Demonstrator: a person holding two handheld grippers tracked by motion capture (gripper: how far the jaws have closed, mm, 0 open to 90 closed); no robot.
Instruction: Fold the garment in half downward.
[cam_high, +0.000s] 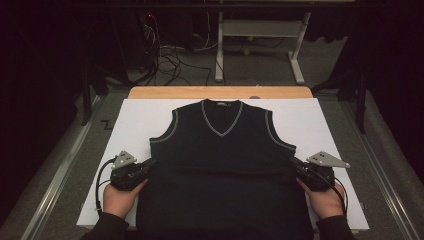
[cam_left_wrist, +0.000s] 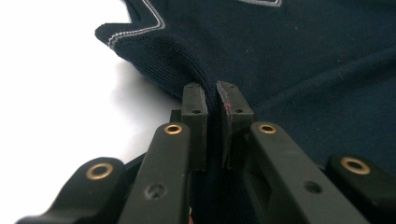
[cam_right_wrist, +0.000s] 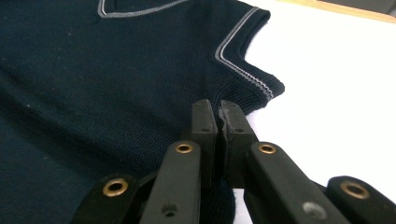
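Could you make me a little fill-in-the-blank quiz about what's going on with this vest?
1. The dark vest lies flat on a ____ sheet.
2. Its neckline is shaped like the letter ____.
3. The left gripper and right gripper each pinch a side ____ of the vest.

Missing words: white; V; edge

Dark ribbed knit vest (cam_high: 220, 165), matt black plastic tongs (cam_left_wrist: 212, 100)

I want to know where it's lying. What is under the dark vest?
The vest lies on a white sheet covering a wooden table. Whatever sits directly beneath the vest is covered.
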